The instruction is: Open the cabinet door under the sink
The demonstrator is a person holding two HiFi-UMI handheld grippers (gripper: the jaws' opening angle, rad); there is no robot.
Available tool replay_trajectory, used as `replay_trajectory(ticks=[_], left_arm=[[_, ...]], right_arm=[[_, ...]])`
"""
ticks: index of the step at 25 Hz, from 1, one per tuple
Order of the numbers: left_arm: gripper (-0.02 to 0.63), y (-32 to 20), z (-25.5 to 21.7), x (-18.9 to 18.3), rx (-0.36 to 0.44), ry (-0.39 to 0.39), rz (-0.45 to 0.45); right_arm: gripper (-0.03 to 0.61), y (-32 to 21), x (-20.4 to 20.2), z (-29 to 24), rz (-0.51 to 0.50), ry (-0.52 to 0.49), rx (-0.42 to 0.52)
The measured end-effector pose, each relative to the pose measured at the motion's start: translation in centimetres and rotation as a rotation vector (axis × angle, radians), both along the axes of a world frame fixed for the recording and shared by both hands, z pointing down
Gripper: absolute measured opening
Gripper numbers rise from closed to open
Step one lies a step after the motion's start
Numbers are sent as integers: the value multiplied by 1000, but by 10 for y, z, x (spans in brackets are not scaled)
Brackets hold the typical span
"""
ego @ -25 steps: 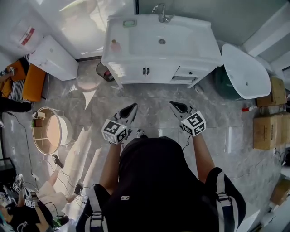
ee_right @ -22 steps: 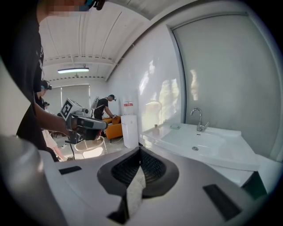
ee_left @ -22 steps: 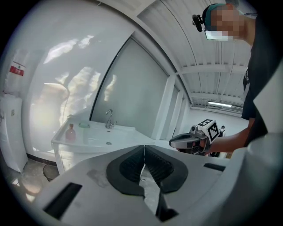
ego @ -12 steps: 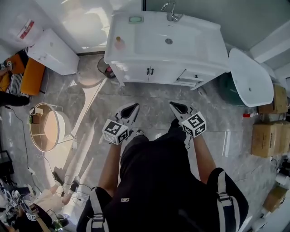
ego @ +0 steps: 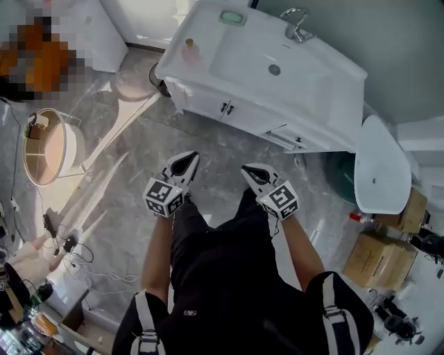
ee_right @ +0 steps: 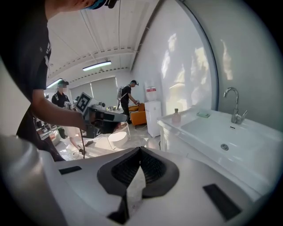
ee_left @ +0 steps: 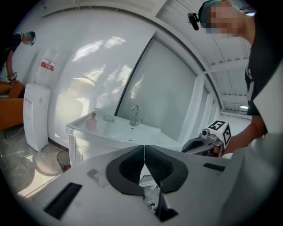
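Observation:
The white sink vanity (ego: 326, 90) stands ahead of me on the floor. Its two cabinet doors (ego: 208, 104) are closed, with a pair of dark handles (ego: 225, 107) at the middle seam. My left gripper (ego: 186, 159) and right gripper (ego: 248, 169) hang side by side over the floor, well short of the doors, both shut and empty. In the left gripper view the shut jaws (ee_left: 144, 162) point at the vanity (ee_left: 88, 139). In the right gripper view the closed jaws (ee_right: 139, 160) aim past the basin (ee_right: 221, 132).
A drawer (ego: 288, 139) on the vanity's right stands slightly ajar. A faucet (ego: 298, 24), pink bottle (ego: 189, 47) and green soap dish (ego: 232, 17) sit on top. A white oval basin (ego: 378, 173) and cardboard boxes (ego: 378, 260) lie right; a round tub (ego: 48, 145) and cables (ego: 62, 243) lie left.
The person has stepped toward the vanity, which now sits skewed and nearer in the head view. Both grippers have come forward and lower together, still shut.

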State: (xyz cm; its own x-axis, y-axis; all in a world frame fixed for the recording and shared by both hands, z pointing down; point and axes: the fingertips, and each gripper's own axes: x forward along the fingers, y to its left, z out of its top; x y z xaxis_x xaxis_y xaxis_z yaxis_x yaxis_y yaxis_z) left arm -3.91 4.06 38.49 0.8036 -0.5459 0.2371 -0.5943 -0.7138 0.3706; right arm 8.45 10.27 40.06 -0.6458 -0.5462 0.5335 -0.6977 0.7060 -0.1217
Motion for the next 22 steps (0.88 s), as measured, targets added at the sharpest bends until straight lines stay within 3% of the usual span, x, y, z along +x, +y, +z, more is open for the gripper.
replay_trajectory(ticks=[5,9,16,22], left_arm=[[15,-39,38,26,3,-30,-50],[15,-75,81,49,15,-80,-12],[17,-141,200,100,-22,-124,63],[17,-177,282,117,-48,-146,60]], right_arm=[[60,-12,26,37,-26,-26,-93],[60,-21,39,66,-9,-45,-154],[60,-36,57,119,44,-50,-197],[60,-46,60,150,84,-66,-211]])
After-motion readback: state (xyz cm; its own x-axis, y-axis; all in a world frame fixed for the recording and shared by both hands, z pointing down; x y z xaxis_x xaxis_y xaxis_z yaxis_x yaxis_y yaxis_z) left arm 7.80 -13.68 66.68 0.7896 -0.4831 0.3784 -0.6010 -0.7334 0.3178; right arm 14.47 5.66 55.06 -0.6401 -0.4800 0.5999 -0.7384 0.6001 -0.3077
